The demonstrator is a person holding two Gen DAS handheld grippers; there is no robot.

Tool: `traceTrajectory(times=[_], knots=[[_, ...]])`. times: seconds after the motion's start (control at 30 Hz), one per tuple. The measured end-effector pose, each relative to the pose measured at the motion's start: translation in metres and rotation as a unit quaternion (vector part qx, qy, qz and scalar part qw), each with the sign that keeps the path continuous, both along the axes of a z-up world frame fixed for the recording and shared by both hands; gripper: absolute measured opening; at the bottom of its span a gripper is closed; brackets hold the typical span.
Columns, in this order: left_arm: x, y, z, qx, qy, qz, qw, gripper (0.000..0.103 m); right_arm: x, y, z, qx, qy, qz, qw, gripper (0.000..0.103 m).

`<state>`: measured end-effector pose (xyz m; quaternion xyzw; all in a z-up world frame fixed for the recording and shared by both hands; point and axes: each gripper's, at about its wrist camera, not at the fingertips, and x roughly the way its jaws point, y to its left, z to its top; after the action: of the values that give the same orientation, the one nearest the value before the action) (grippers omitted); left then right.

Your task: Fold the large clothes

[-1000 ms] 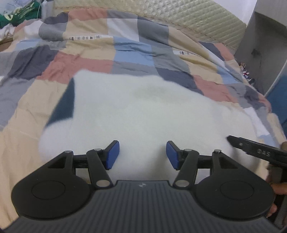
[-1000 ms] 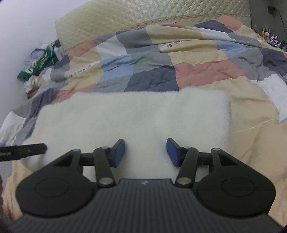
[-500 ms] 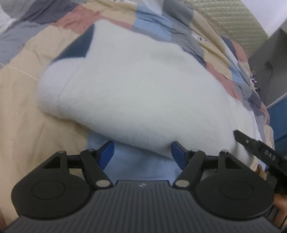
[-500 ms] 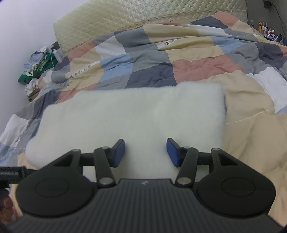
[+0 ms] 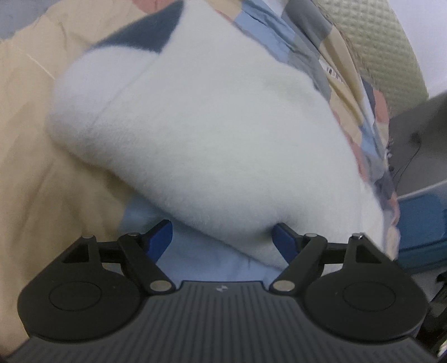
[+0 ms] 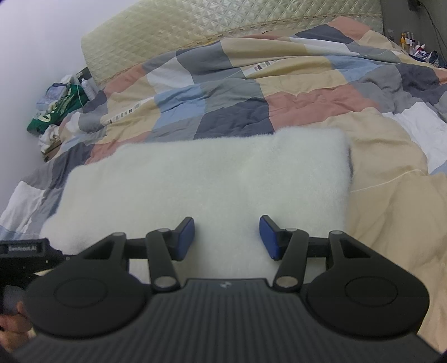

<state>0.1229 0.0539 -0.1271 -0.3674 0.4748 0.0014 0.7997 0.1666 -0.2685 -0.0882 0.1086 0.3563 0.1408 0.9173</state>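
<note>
Patchwork quilt (image 6: 251,92) covers the bed, a quilted headboard (image 6: 195,25) along the top of the frame. No containers can be made out. Across the middle lies a folded white fleece garment (image 6: 206,178). The right gripper (image 6: 226,237) hovers at its near edge, jaws partly apart and empty. In the left wrist view the left gripper (image 5: 222,237) is opening wide, the garment's bottom edge (image 5: 212,134) between its pads, unpressed.

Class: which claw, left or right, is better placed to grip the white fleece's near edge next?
Probably left. The left claw is opening astride the white fleece edge; the right claw hovers above its flat top.
</note>
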Motion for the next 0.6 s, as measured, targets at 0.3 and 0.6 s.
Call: traceTrajectory(times=[0.3,0.6], knots=[[0.003,0.044,-0.023,-0.197,-0.033,0.121,0.9724,0.082,0.0,-0.016,0.0,0.08,0.007,-0.037,0.996,0.054],[0.011,0.061,-0.054,-0.281,-0.033,0.214,0.9351,0.081,-0.024,-0.009,0.001,0.297,0.058,0.01,0.953,0.059]])
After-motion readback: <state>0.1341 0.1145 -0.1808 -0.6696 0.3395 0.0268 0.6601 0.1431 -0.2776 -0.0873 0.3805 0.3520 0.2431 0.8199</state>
